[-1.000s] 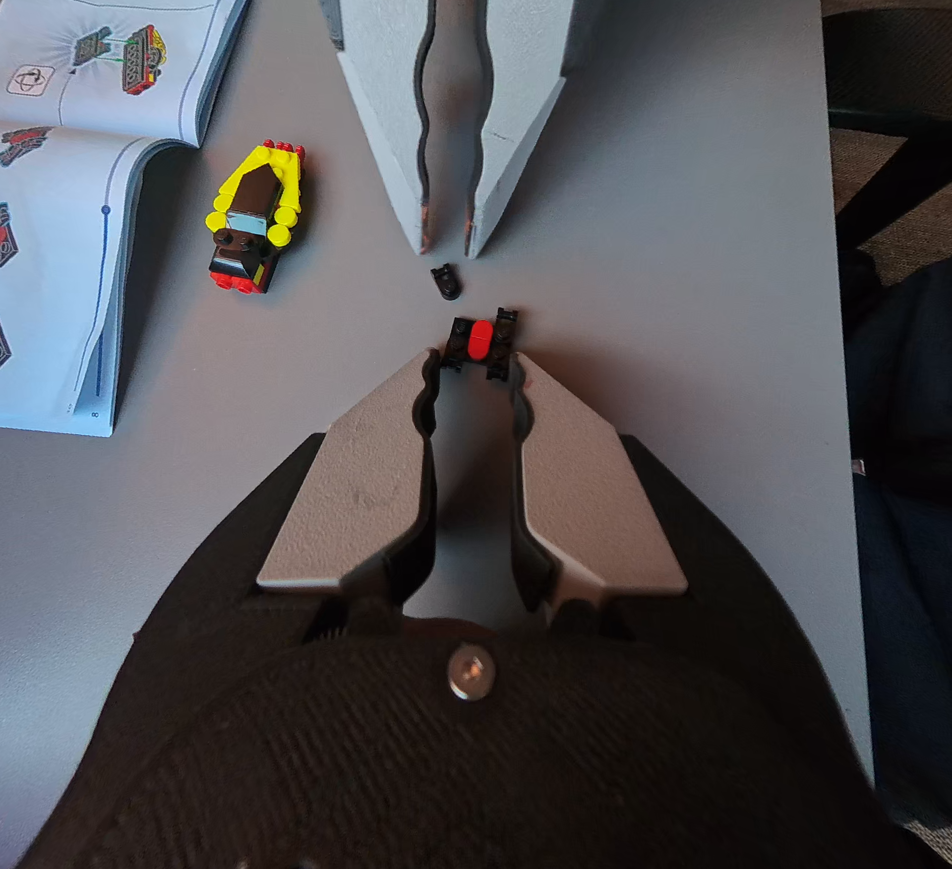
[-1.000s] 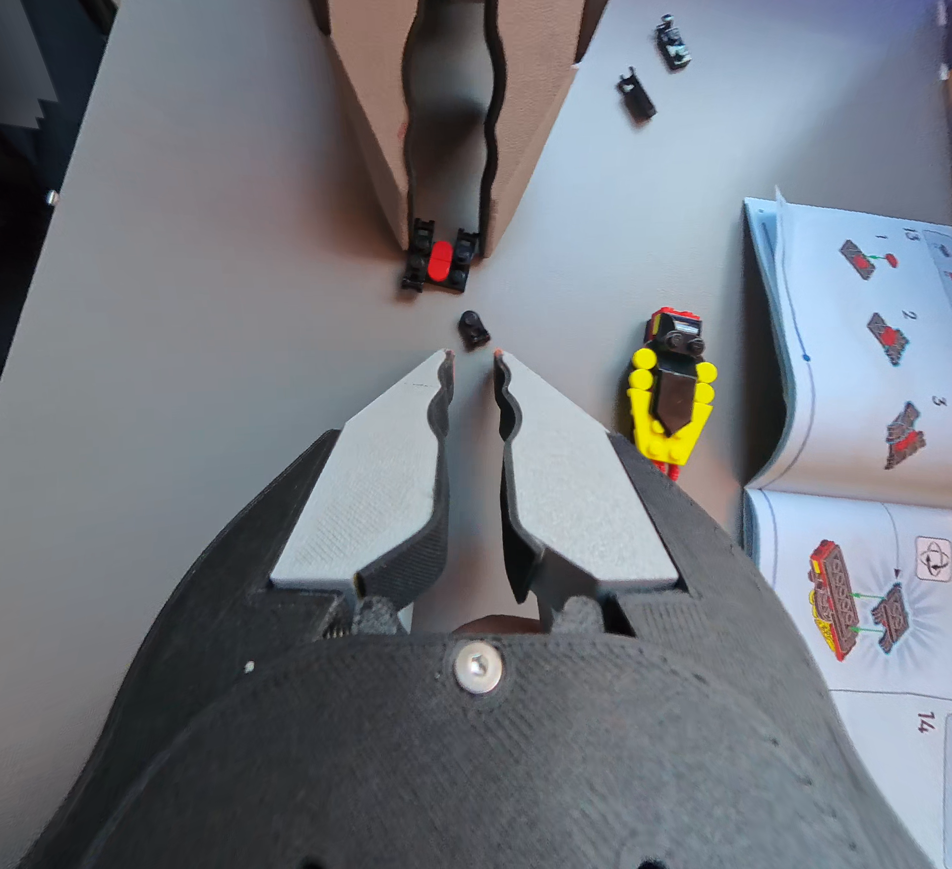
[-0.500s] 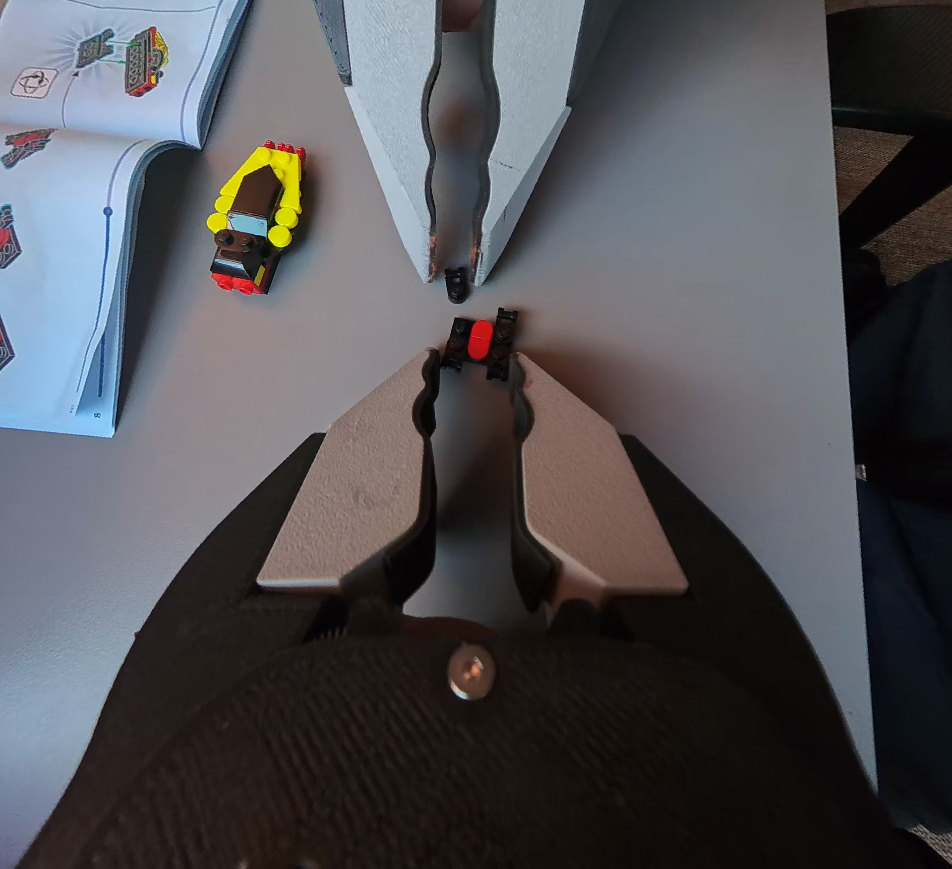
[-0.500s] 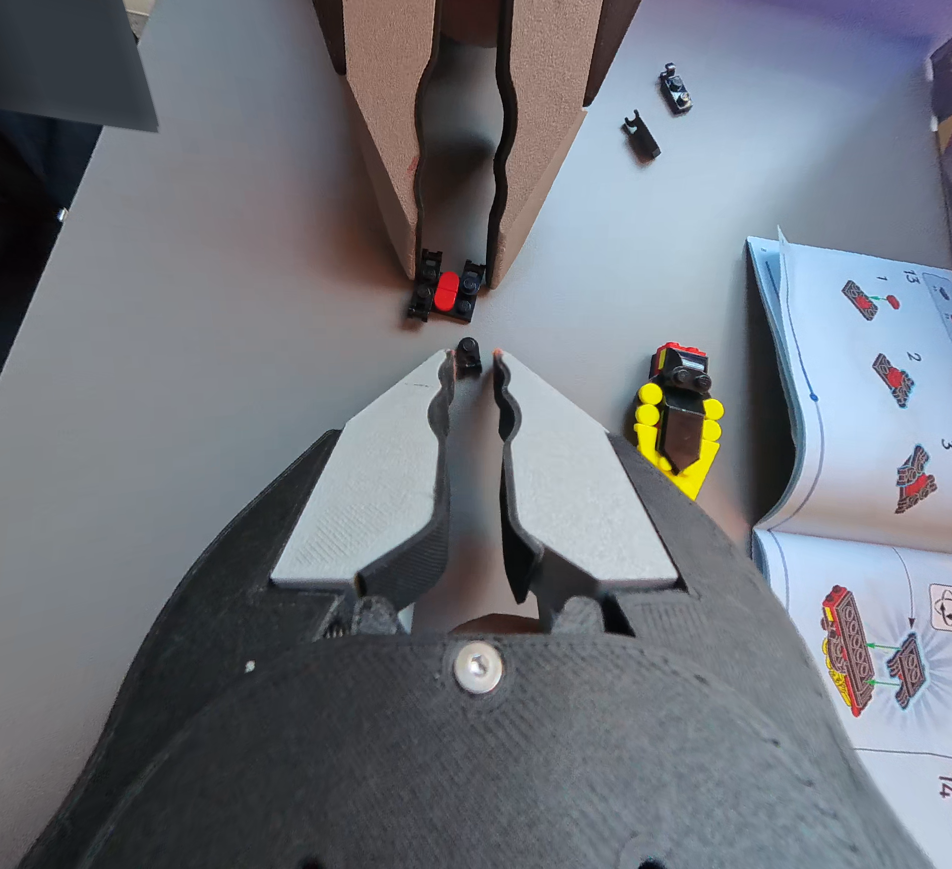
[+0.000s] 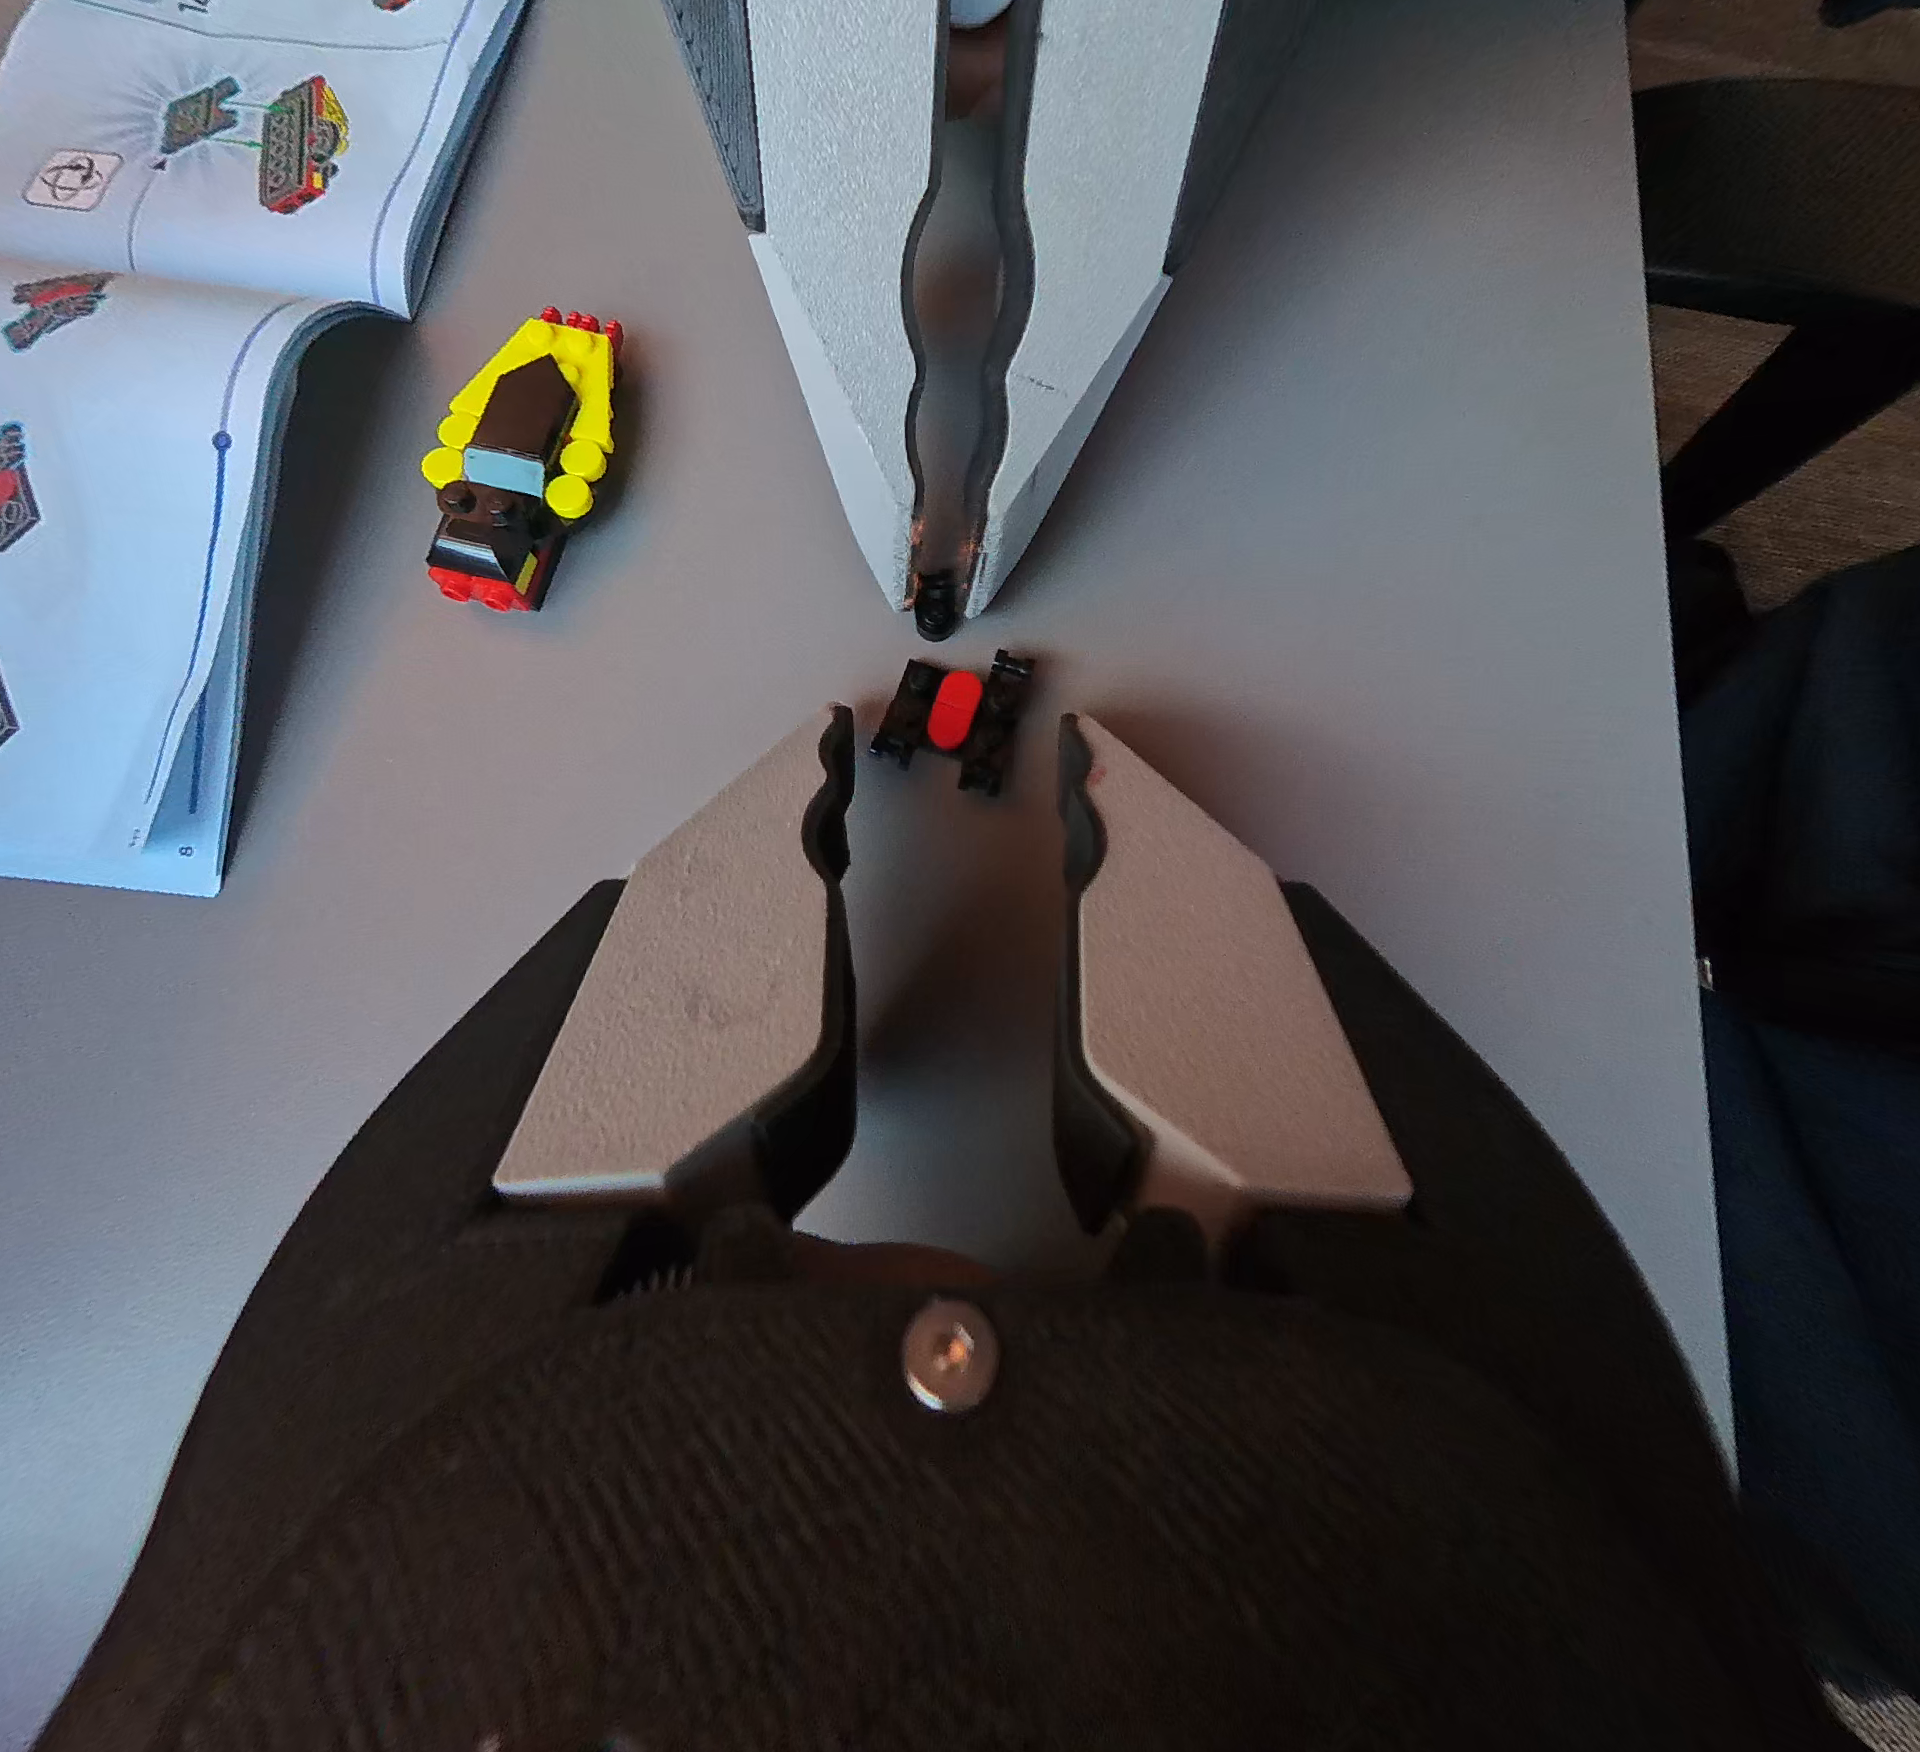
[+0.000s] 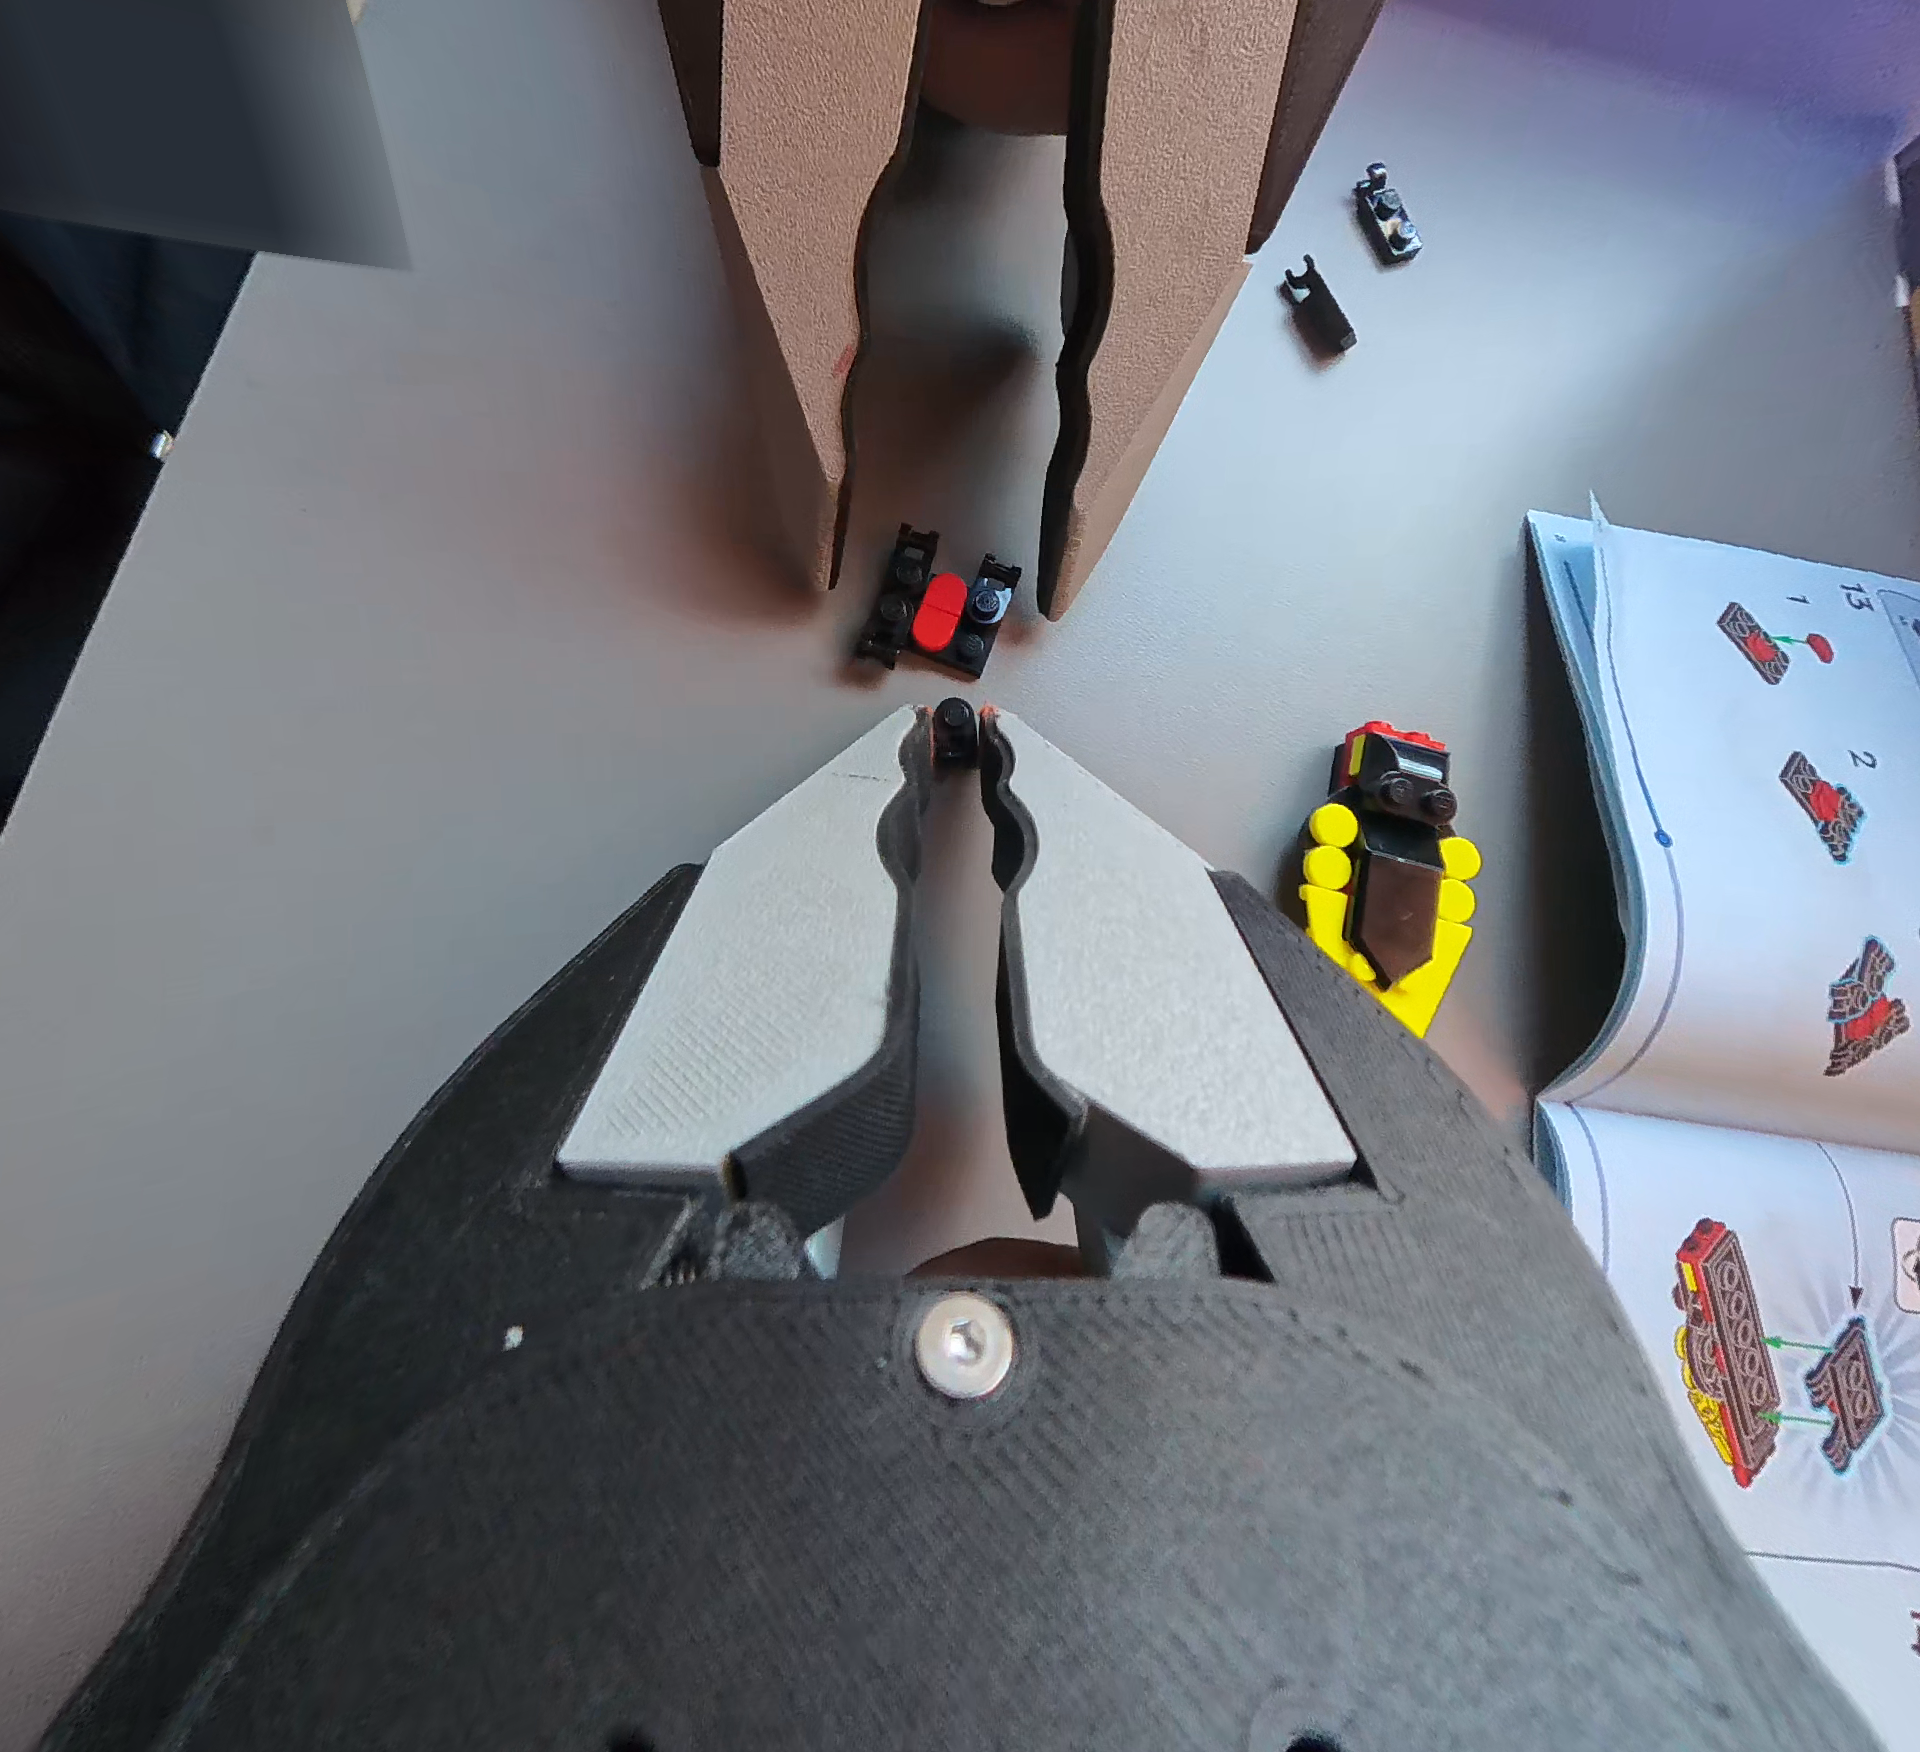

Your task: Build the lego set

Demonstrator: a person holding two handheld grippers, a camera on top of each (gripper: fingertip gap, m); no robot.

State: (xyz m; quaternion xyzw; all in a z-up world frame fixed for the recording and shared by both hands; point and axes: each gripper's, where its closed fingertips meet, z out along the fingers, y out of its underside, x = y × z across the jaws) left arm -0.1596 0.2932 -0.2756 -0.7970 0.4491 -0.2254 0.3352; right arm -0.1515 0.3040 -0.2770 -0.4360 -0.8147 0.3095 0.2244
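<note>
Grey tabletop fills both views, with dark chairs beyond its edge in the left wrist view. At far left there, a booklet (image 5: 156,352) lies open, and just beside it a yellow model (image 5: 520,455) rests on the table (image 5: 1351,559). Toward the middle, the left gripper (image 5: 951,736) is held with its fingers spread apart around a black plate (image 5: 956,710) with a red tile, apparently without touching it. Opposite, the right gripper (image 6: 954,731) is seen closed on a small black stud piece (image 6: 954,728), pinched at the very fingertips just beside the plate.

Stiff, light, smooth plastic is to be expected; the stud piece would probably slip or pivot under a loose pinch, so flat sides are best taken. The plate is likely best clamped across its long edges while parts are pressed on.

Only in the right wrist view are two loose black clips (image 6: 1351,268) shown, well apart at upper right; only the left wrist view shows the model's blue windscreen.
</note>
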